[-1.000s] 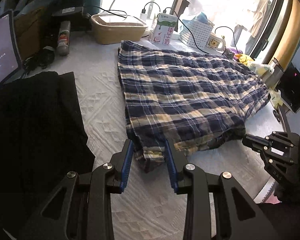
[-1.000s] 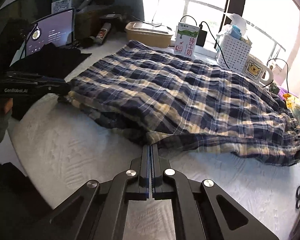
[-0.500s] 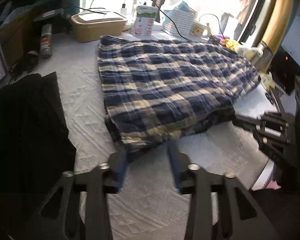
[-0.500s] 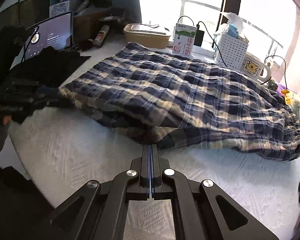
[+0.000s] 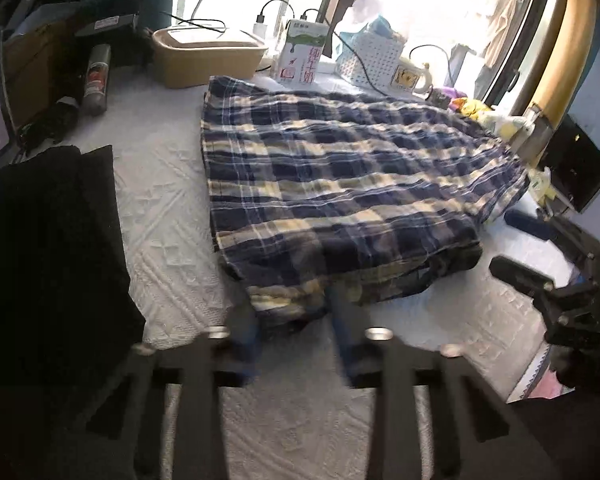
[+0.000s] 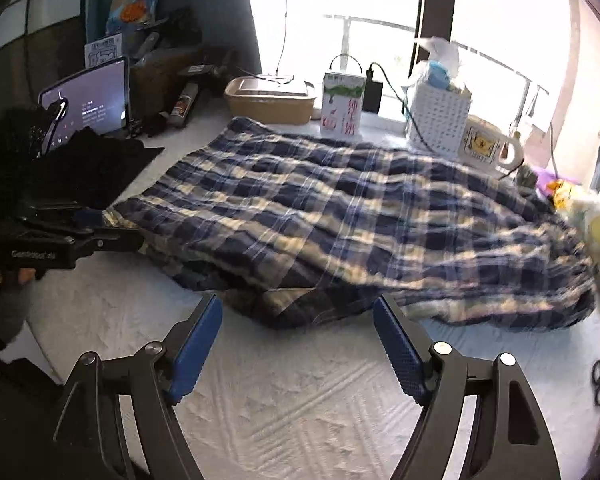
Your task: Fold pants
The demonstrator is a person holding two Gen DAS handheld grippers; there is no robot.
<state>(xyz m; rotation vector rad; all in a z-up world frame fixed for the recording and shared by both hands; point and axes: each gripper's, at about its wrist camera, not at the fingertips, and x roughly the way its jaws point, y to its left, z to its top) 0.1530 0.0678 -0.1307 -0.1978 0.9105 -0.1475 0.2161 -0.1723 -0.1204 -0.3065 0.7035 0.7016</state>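
Covering the scene: a white textured worktop (image 6: 300, 400) ran under a bright window, cluttered along its far edge.
Pants: the blue-and-cream plaid pants (image 6: 340, 216) lay spread across the middle of the worktop, near hem doubled over in a loose, rumpled layer.
Dark cloth: a black garment (image 5: 40, 240) lay just beside the pants on the left wrist view's left side.
Clutter: a tan box (image 5: 208, 56), a milk carton (image 5: 302, 54) and a white basket (image 5: 370, 62) stood near the pants' far edge.
Right gripper: the right gripper (image 6: 298, 340) hovered just short of the near hem; its blue fingers (image 6: 196, 348) had just been opening and stood spread wide, with nothing between them.
Left gripper: the left gripper (image 5: 292, 328), blurred, sat at the near corner of the pants; its fingers had just been closing, with the corner's cloth between them, though contact could not be told through the blur.
Stage, as judged: hem released on one side, next fold not yet made.
Risk, as judged: a thin pinch on one layer could drag the corner and skew the fold; a long sweep toward the window could knock over the carton.
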